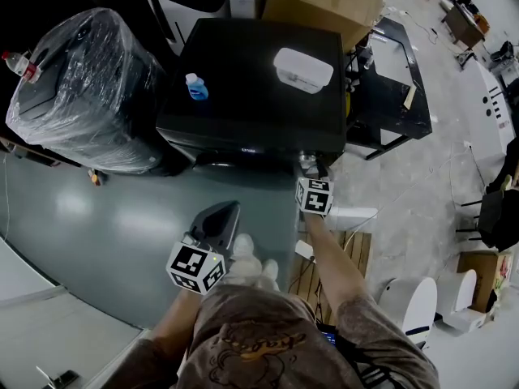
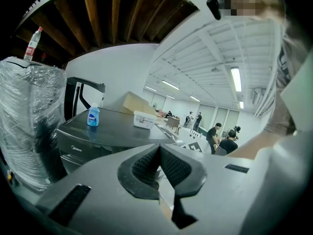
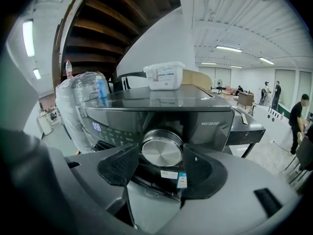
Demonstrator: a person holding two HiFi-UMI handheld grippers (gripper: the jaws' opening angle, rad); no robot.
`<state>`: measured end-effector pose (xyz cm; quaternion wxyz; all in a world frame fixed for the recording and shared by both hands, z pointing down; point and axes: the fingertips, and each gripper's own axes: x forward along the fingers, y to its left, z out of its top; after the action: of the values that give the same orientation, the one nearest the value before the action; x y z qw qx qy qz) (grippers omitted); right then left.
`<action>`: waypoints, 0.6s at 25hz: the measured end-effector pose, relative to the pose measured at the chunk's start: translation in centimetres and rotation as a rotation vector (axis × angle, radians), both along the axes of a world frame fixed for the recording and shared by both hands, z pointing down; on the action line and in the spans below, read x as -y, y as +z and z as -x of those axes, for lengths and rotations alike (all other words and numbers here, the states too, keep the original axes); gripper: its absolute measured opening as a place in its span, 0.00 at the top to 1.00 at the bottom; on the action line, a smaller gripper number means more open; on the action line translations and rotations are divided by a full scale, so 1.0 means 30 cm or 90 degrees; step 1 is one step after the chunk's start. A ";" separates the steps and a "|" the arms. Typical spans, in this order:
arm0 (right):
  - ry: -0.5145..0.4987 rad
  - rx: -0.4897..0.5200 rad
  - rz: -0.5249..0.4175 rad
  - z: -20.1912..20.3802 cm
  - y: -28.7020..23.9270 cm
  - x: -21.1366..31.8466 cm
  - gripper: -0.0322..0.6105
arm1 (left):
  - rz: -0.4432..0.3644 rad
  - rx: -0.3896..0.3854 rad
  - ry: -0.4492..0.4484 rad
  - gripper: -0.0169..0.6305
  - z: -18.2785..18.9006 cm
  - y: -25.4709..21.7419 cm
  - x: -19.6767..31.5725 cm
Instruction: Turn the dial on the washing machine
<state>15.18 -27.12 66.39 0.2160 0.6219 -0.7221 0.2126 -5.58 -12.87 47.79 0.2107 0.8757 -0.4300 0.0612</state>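
The right gripper (image 1: 310, 167) holds its jaws apart on either side of the dial (image 3: 162, 151) - dead ahead, its axis pointing straight out of the washer's (image 1: 251, 79) front panel, right end. The left gripper (image 2: 159, 156), jaws together and empty, hangs well back - the farther tool.

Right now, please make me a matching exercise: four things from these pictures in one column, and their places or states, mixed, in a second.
1 dial
2 blue bottle
3 white box
4 left gripper

a jaws together, empty
b on the washing machine top, person's left side
c between the right gripper jaws
d on that top, person's right side

Pairs: 1-c, 2-b, 3-d, 4-a
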 end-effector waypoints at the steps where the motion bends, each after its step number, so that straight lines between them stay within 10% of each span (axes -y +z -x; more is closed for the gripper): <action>1: 0.004 0.002 0.001 -0.001 0.001 0.002 0.53 | 0.001 0.000 0.000 0.99 0.000 0.001 0.001; 15: 0.054 0.161 -0.010 -0.013 0.009 0.003 0.54 | 0.006 0.001 0.006 0.99 -0.010 0.016 -0.006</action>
<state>15.56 -27.21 66.67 0.1089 0.6218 -0.7181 0.2928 -5.29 -12.69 48.26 0.2144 0.8765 -0.4261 0.0651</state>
